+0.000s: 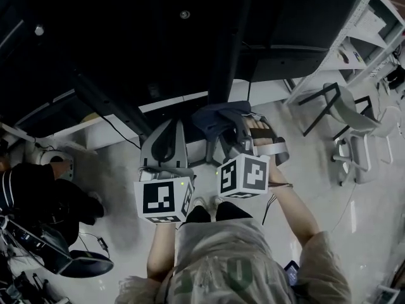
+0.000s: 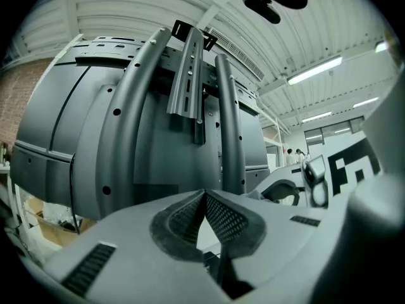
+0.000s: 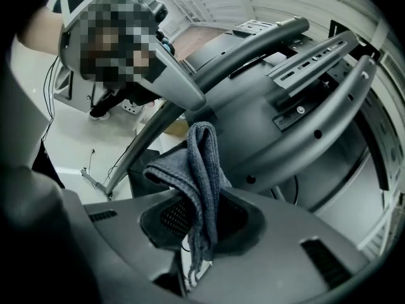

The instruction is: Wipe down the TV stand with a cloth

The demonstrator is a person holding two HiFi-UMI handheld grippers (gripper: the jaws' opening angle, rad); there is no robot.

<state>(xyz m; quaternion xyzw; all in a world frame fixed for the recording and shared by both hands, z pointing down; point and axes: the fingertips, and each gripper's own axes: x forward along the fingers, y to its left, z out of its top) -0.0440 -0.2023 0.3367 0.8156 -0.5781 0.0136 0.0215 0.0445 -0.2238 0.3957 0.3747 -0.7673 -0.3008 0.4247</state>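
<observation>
Cloth point(image 3: 201, 170) clamped in right hand-held gripper point(image 3: 199, 219), held near TV stand point(image 3: 342, 105) tubes. Left hand-held gripper point(image 2: 204, 201) pressed together, empty. Cloth best laid flat against a tube, then drawn along it.

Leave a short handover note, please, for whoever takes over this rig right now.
Left gripper: jaws shut with nothing between them, pointed at the back of the TV stand.
Right gripper: jaws shut on the grey cloth, which hangs folded in front of the stand.
Done: the cloth is gripped. Whether any of the stand has been wiped cannot be told.
Left: wipe down the stand with the cloth.
</observation>
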